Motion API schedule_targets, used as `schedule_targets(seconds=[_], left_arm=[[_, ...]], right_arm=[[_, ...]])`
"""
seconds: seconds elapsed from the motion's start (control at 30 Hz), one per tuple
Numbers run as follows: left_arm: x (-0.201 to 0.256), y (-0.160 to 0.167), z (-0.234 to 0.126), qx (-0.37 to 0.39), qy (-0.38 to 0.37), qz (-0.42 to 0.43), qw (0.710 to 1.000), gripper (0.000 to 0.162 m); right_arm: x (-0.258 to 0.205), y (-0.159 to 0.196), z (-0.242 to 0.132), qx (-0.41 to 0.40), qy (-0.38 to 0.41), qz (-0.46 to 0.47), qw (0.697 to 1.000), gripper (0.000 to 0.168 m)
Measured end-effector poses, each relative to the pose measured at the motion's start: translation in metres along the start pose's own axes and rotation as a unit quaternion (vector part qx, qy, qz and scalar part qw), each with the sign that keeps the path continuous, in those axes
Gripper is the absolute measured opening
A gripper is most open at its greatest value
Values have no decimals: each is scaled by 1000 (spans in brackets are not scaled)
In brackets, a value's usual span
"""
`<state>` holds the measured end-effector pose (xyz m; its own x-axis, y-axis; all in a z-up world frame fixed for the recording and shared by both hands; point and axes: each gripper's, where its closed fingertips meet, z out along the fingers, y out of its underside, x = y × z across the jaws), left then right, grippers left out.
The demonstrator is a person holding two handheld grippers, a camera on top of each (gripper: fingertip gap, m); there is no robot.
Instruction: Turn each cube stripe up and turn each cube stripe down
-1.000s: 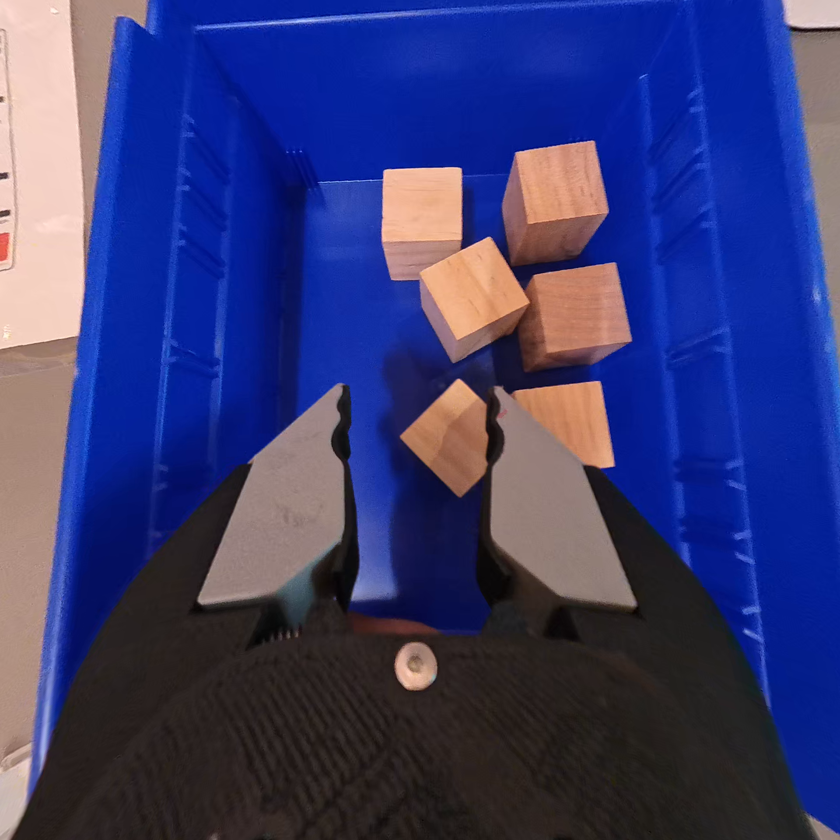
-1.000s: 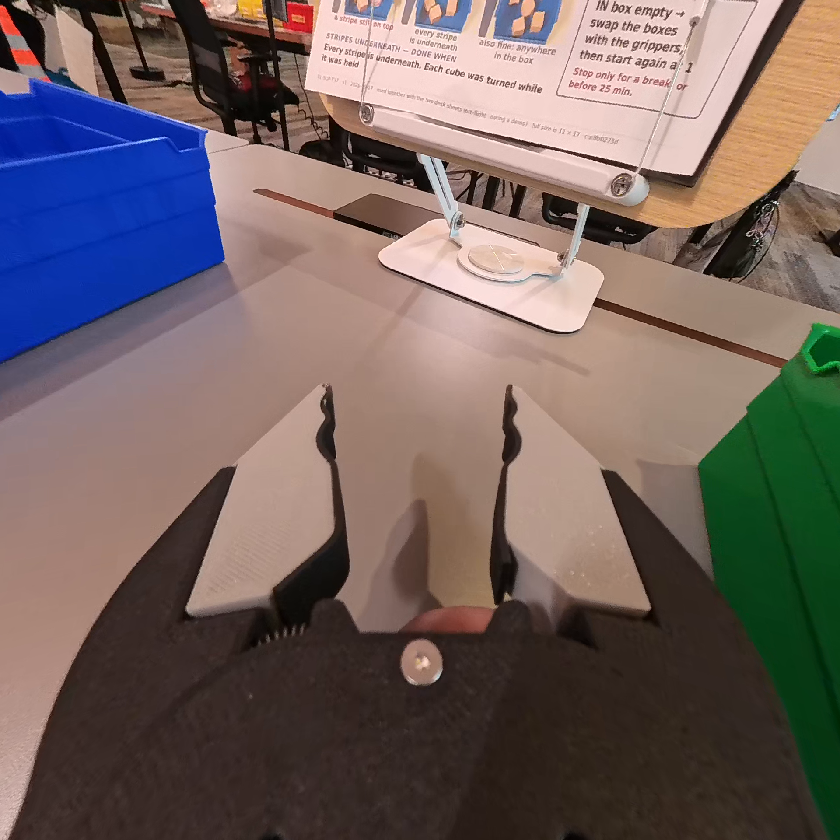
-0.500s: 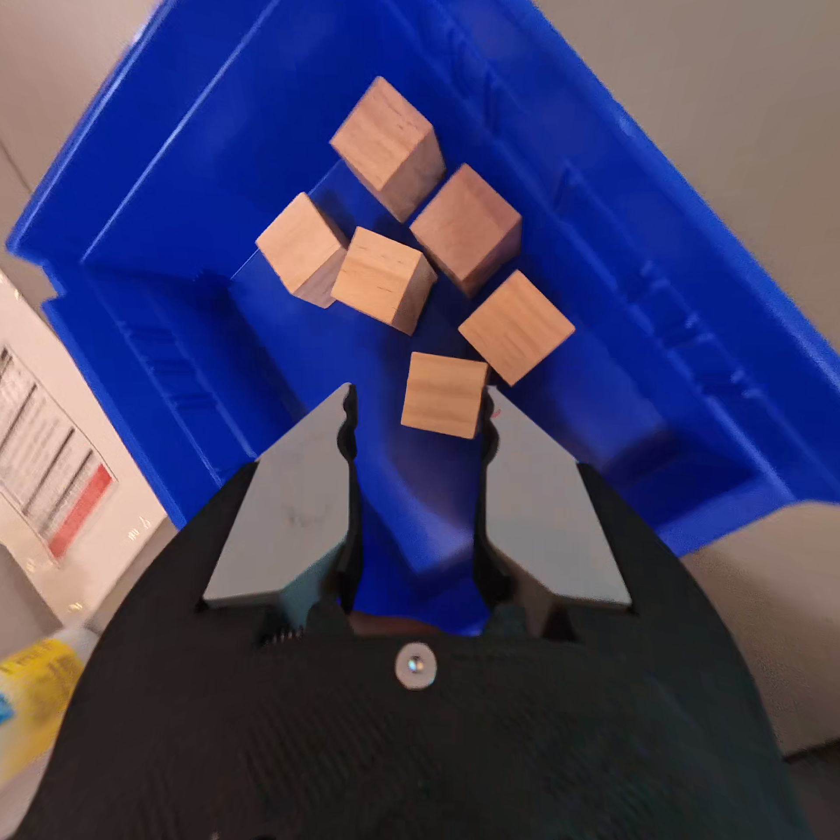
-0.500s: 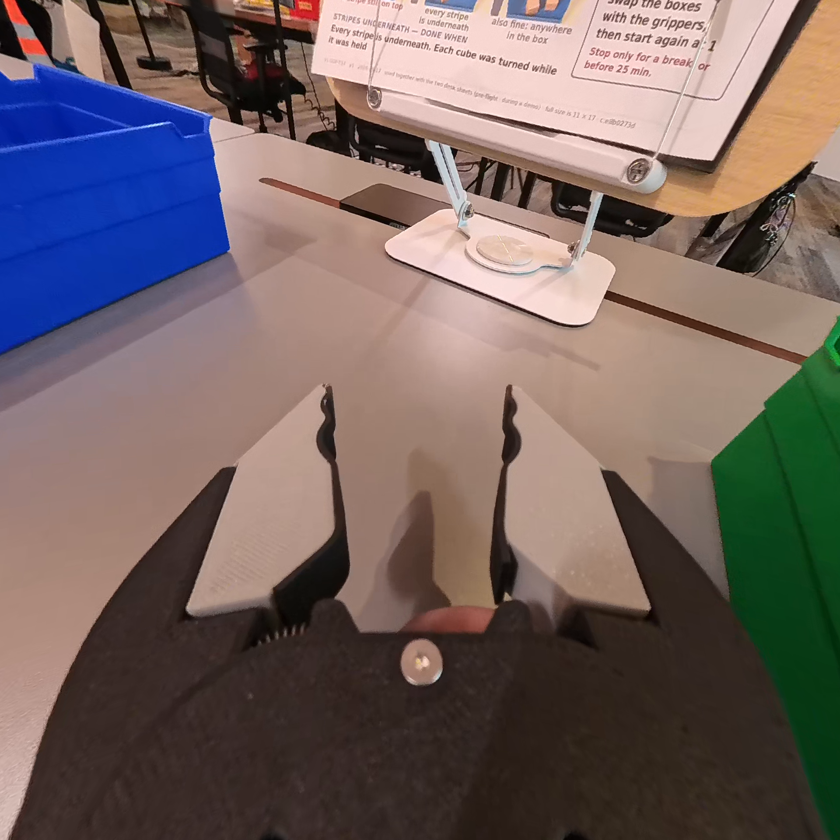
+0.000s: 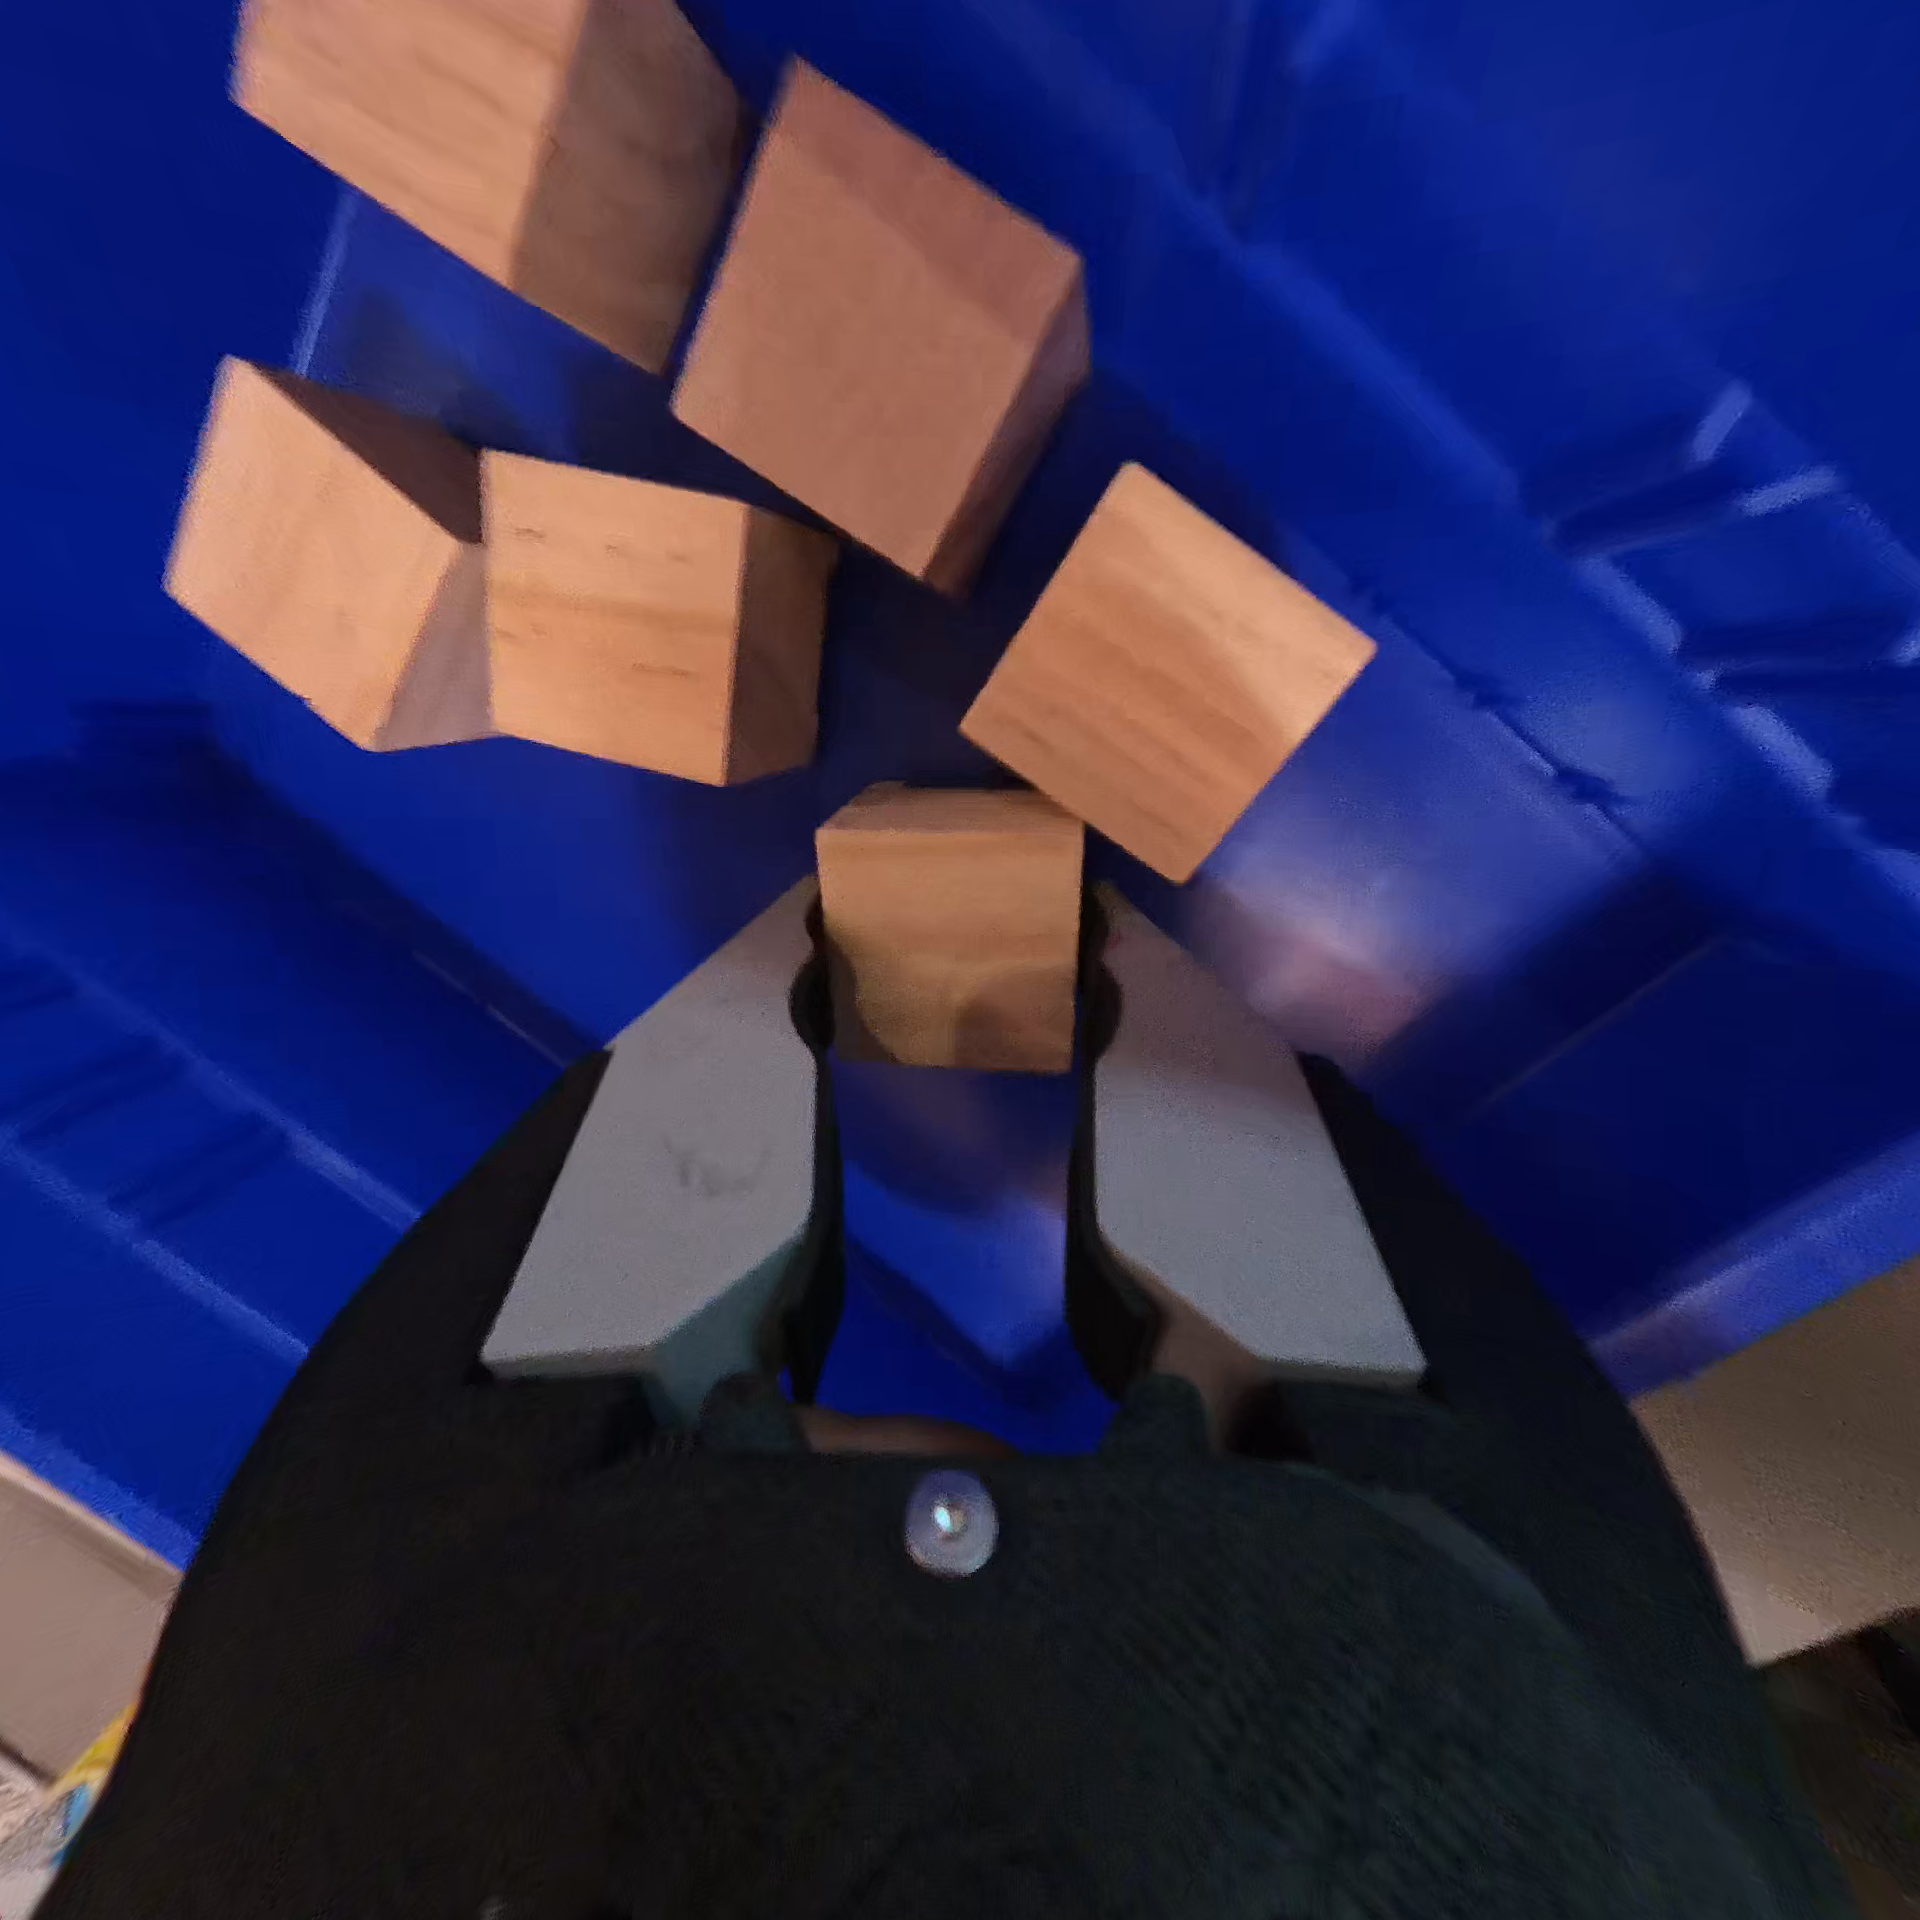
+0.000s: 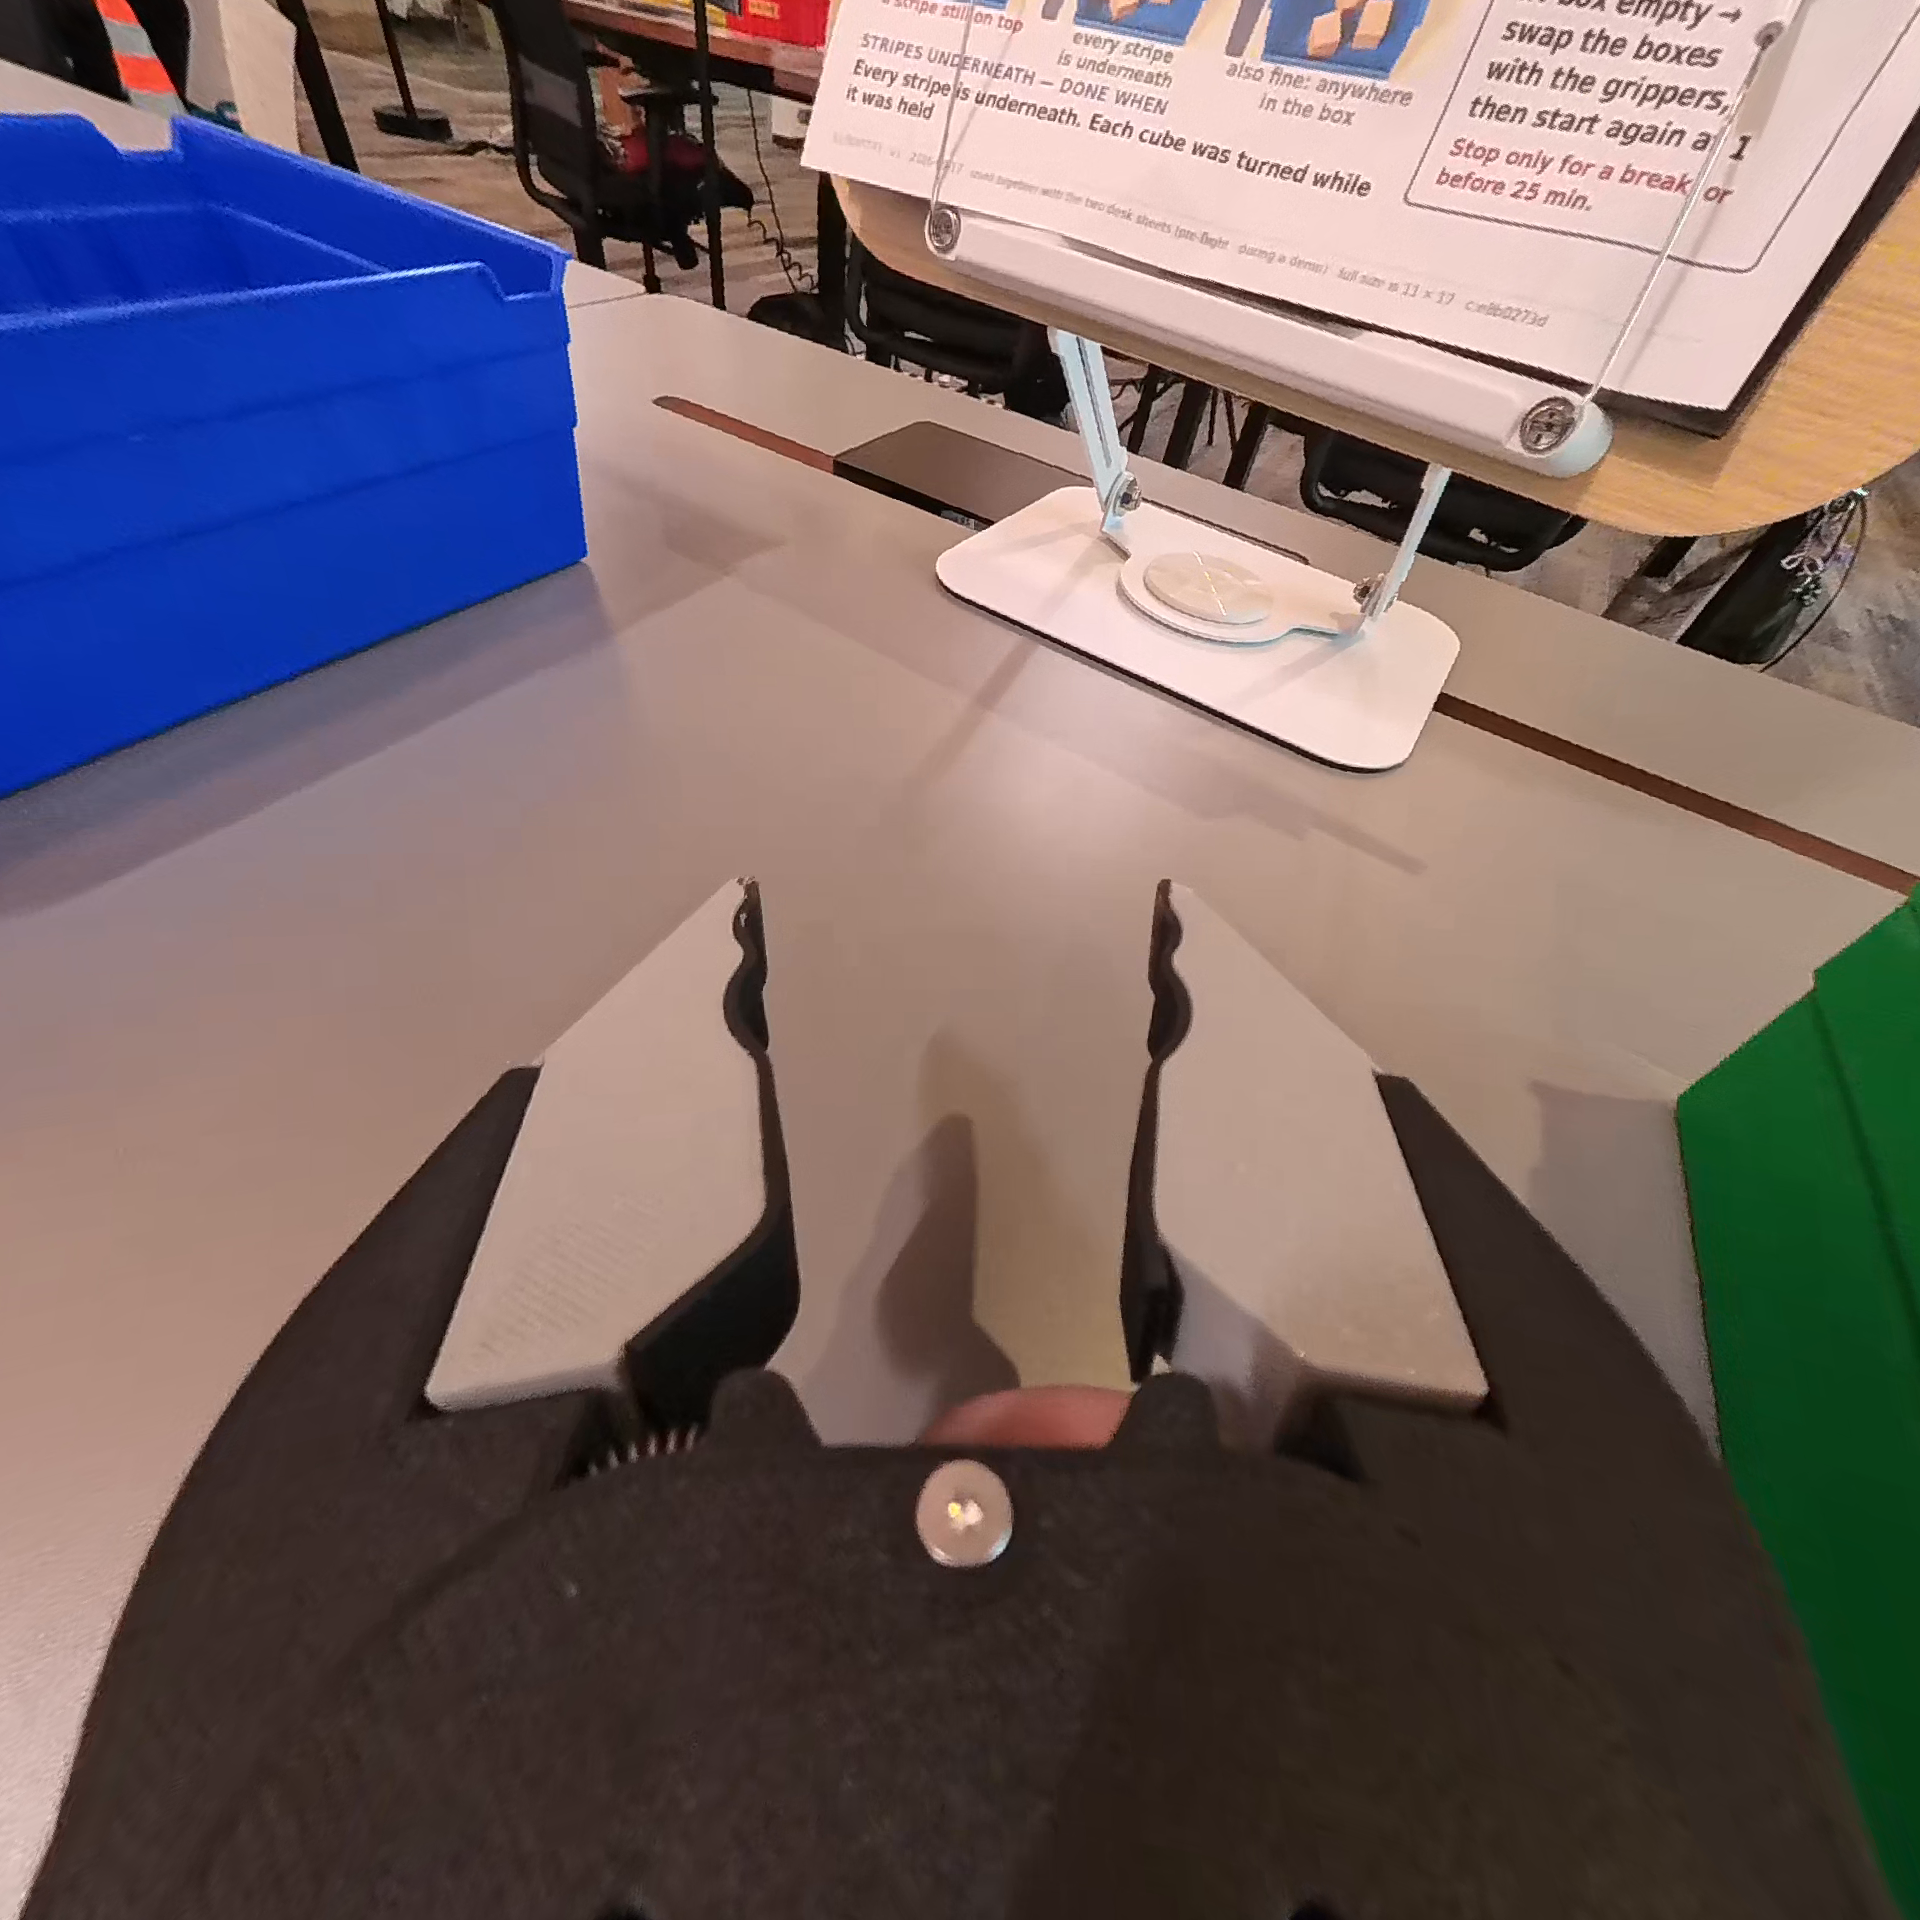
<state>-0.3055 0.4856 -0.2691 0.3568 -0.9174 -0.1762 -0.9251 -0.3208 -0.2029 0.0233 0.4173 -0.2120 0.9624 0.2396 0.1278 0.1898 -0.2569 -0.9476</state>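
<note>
Six wooden cubes are showing in the blue bin (image 5: 1558, 260) through the left wrist view, and one of them is sitting right between the fingers of the left gripper (image 5: 948, 935). That nearest cube (image 5: 948, 925) is filling the gap from finger to finger, both side faces flush against the pads, so the claw is looking closed down on it, though the picture is blurring too much to say how firmly. The other five cubes (image 5: 883, 322) are clustering just beyond it on the bin floor, some touching one another.

No stripe is showing on any face turned to the camera, so which way this cube is lying cannot be told.

As for handling, the block is looking like solid, light, rigid wood with flat smooth faces and sharp edges. It is probably not going to crush or bend, but a smooth face could slide under a shallow pinch. Two opposite flat faces, taken squarely at mid-height, are looking like the safest hold.

Meanwhile the right gripper (image 6: 956, 925) is hovering over the grey table (image 6: 727, 831), fingers spread wide and holding nothing, with a green bin (image 6: 1818, 1299) just to its right.
</note>
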Motion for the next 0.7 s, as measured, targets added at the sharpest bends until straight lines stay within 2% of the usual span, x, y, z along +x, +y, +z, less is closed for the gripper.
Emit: schedule_targets(seconds=[0.1,0.17,0.23,0.3,0.37,0.43,0.5,0.57,0.63,0.7], left_arm=[[3,-8,-14,25,11,7,1000,45],[-1,-14,-35,57,-11,26,998,45],[0,-29,-68,120,-35,50,991,45],[19,-54,-109,229,-49,103,967,45],[65,-84,-153,358,-31,167,918,45],[122,-106,-189,467,-13,232,853,44],[174,-120,-208,540,-2,277,795,44],[214,-131,-211,586,0,305,751,44],[237,-142,-202,607,-22,322,726,44],[247,-155,-193,623,-56,325,709,44]], right_arm=[[-1,0,0,0,-7,6,1000,72],[-9,-2,-1,3,-34,11,999,70],[-23,-9,-5,17,-81,19,996,67],[-50,-16,-14,29,-173,29,984,67],[-94,-23,-38,24,-334,64,940,67],[-128,-32,-71,17,-477,112,872,68],[-151,-44,-111,17,-595,143,790,69],[-161,-55,-146,25,-675,160,720,72],[-160,-63,-163,40,-704,169,689,74],[-155,-67,-162,46,-697,182,692,74]])
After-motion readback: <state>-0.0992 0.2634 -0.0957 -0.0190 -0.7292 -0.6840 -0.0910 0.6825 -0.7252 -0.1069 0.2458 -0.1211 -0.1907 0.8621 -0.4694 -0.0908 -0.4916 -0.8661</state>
